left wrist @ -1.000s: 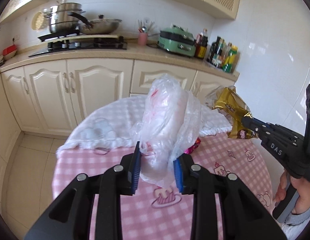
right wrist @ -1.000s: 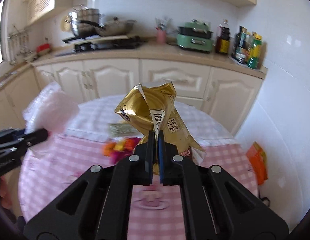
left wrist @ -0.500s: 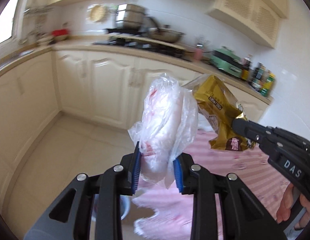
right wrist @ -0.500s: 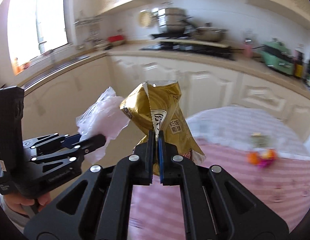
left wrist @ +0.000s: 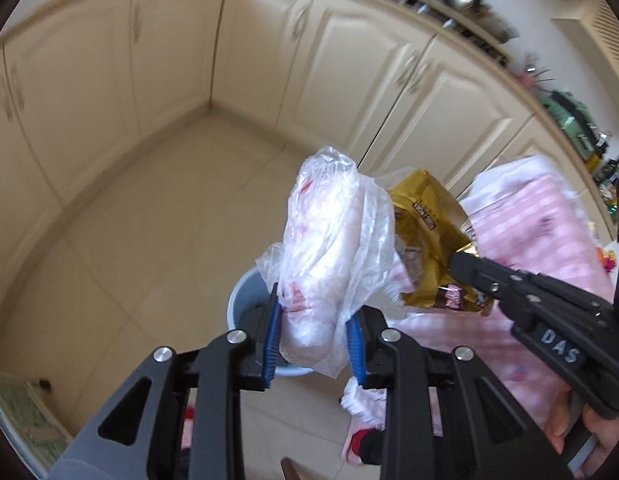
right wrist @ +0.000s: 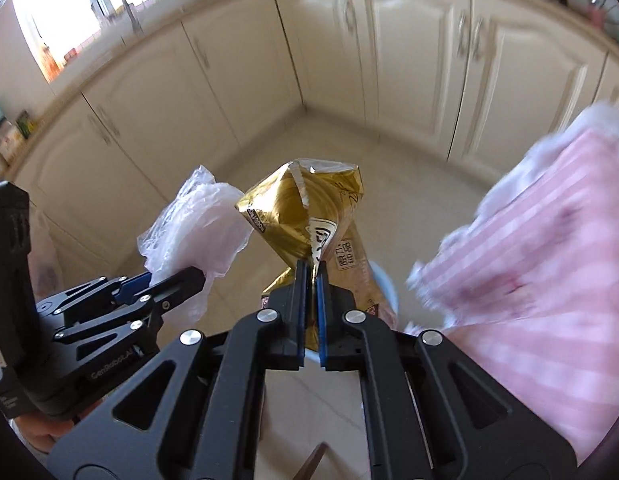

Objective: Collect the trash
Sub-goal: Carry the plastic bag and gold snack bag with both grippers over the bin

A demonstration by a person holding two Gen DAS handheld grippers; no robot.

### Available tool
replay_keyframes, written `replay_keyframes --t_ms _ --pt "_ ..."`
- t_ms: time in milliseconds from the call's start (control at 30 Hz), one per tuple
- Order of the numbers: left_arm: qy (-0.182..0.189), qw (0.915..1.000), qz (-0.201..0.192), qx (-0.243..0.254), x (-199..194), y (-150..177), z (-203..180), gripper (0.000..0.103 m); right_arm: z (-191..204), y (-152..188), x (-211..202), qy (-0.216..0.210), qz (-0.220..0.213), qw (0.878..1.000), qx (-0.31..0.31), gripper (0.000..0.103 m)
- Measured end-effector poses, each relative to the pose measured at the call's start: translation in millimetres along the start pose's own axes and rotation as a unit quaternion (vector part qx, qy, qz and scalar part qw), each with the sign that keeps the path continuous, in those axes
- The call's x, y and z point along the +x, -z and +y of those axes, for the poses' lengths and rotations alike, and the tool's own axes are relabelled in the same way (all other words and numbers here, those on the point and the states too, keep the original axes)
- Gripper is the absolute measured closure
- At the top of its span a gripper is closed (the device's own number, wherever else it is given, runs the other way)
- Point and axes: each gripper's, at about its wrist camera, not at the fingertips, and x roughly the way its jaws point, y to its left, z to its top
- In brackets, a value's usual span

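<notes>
Above the round pale-blue bin on the tiled floor, both loads overhang its rim, so either could drop outside. Left gripper, jaws partly apart, clamps the crumpled clear plastic bag; right gripper, nearly closed, pinches the torn gold foil snack packet

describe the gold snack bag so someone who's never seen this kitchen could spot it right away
Find the pink checked tablecloth beside the cream cabinets. Just left of it, over the tiled floor, the right gripper pinches the gold snack bag. It is shiny, opaque and torn open on top, unlike the see-through plastic bag beside it.
</notes>
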Motion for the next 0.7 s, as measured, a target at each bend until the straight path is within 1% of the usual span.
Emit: replay_keyframes --t_ms 33,133,200,267,300,367,467,500,533,567,600,700 --pt "-0.001 0.9999 0.010 -0.005 11 2 5 0.075 -4 2 23 -0.001 0.020 1.000 0.011 0.098" --pt "-0.006 0.9986 0.048 -0.022 54 10 22 0.075 -15 7 68 -0.004 0.060 0.998 0.032 0.098" --pt "-0.008 0.9969 0.071 -0.032 79 15 31 0.075 -25 13 105 -0.005 0.093 0.994 0.052 0.098" --pt "-0.010 0.9952 0.089 -0.038 99 19 37 0.075 -33 19 132 -0.010 0.116 0.991 0.068 0.098" --pt "-0.012 0.9939 0.101 -0.041 113 21 41 0.075 -36 22 144 -0.010 0.126 0.989 0.073 0.095" --pt "-0.012 0.9919 0.118 -0.047 132 22 44 0.075 -42 25 165 -0.008 0.141 0.987 0.082 0.094" --pt "-0.014 0.9897 0.134 -0.048 152 23 45 0.075 -48 24 189 -0.005 0.160 0.983 0.088 0.090" --pt "-0.014 0.9891 0.139 -0.049 158 24 47 0.075 -50 24 195 -0.006 0.163 0.982 0.090 0.082" --pt "-0.014 0.9884 0.143 -0.050 164 26 49 0.075 -52 24 200 -0.008 0.167 0.981 0.095 0.071" --pt "-0.015 0.9878 0.146 -0.051 169 26 48 0.075 -54 24 206 -0.011 0.169 0.980 0.102 0.063" --pt "-0.015 0.9874 0.149 -0.051 173 25 48 0.075 -55 23 209 -0.010 0.168 0.980 0.106 0.051" --pt "-0.014 0.9861 0.157 -0.053 183 27 45 0.075 -59 23 215 -0.010 0.170 0.979 0.110 0.051"
